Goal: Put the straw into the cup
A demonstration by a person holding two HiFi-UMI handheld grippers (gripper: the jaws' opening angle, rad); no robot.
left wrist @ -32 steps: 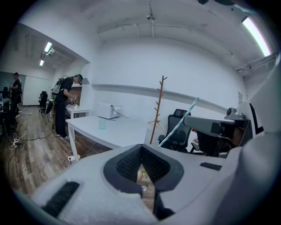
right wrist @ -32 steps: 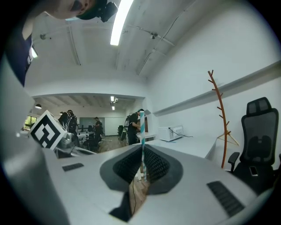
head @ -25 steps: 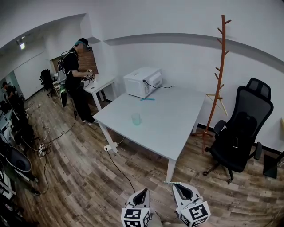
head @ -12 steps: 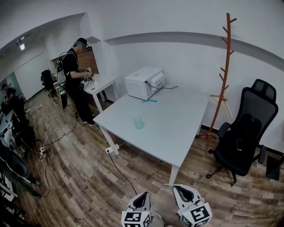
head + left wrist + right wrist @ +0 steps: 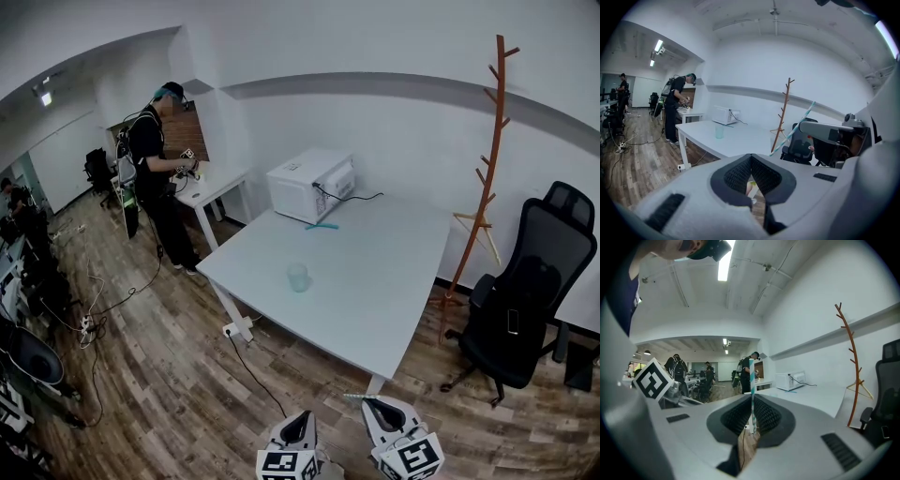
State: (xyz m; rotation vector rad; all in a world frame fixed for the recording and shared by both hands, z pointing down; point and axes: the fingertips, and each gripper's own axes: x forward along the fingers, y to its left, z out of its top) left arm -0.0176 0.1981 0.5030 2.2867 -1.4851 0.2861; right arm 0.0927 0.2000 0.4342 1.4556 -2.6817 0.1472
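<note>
where the right gripper's (image 5: pixel 752 414) ribbed dark pads clench it, the thin teal-and-white striped straw (image 5: pixel 752 376) stands upright, its lower end lost in the jaw gap. the left gripper (image 5: pixel 751 177) is pressed closed on nothing. the head view, where the straw is a faint sliver, shows the translucent round cup (image 5: pixel 298 277) well apart on the smooth white table (image 5: pixel 384 286).

White walls (image 5: pixel 403 131), wood-plank floor (image 5: pixel 159 375). Large white table (image 5: pixel 375 281) standing out from the wall, white microwave (image 5: pixel 309 185) on its far corner. Brown coat stand (image 5: pixel 485 178) against the wall, black office chair (image 5: pixel 530 300) just beside it. Smaller white table (image 5: pixel 214 181) at back left, person in black (image 5: pixel 155 178) standing at it. Dark cable (image 5: pixel 255 370) trailing over the floor by the big table. Another black chair (image 5: pixel 97 167) further back. Long ceiling light (image 5: pixel 724 261) lit.
</note>
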